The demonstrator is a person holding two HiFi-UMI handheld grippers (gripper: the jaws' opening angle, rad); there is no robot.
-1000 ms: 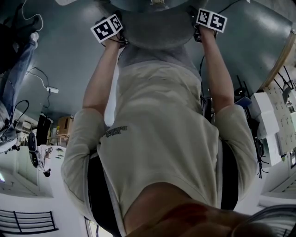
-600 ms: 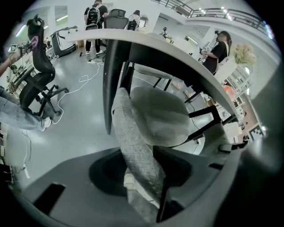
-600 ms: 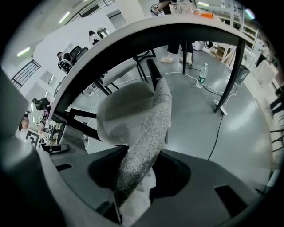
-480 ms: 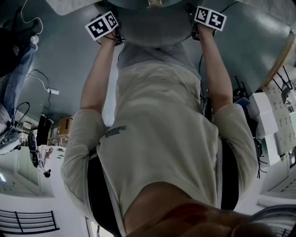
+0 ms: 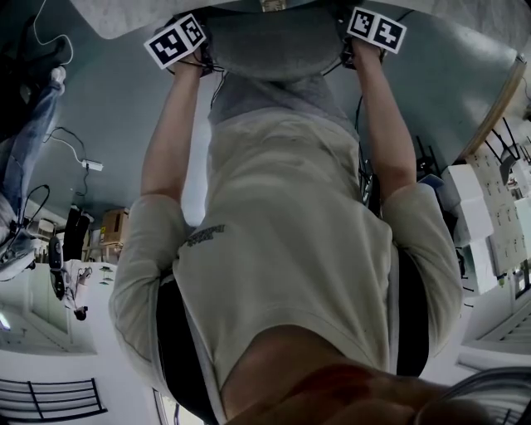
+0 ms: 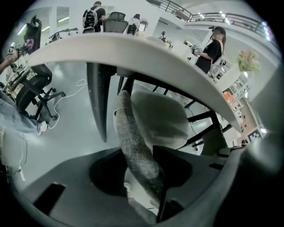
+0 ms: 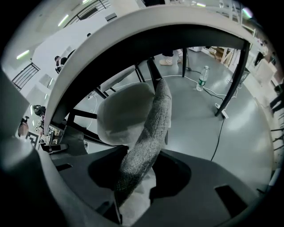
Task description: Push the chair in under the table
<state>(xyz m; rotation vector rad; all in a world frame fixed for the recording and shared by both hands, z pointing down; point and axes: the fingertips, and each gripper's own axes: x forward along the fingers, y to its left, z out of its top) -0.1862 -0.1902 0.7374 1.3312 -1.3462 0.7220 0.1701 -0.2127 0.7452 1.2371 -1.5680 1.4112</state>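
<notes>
The chair's grey fabric backrest [image 5: 265, 50] lies at the top of the head view, its seat tucked beneath the pale tabletop [image 5: 116, 17]. My left gripper [image 5: 203, 62] is shut on the backrest's left end and my right gripper [image 5: 353, 54] on its right end. In the left gripper view the backrest [image 6: 135, 146] runs between the jaws of the left gripper [image 6: 142, 186], and the seat [image 6: 159, 117] sits below the table edge [image 6: 133, 48]. The right gripper view shows the backrest [image 7: 148, 133] clamped in the right gripper [image 7: 131, 186], with the seat [image 7: 122, 115] under the table rim [image 7: 133, 35].
Dark table legs stand at either side [image 6: 98, 97] [image 7: 235, 75]. An office chair [image 6: 31, 88] and floor cables lie to the left. A water bottle [image 7: 202, 78] stands on the floor to the right. A person [image 6: 213, 44] stands beyond the table.
Both grippers and the chair's backrest have moved toward the top of the head view. The table edge now covers more of the chair.
</notes>
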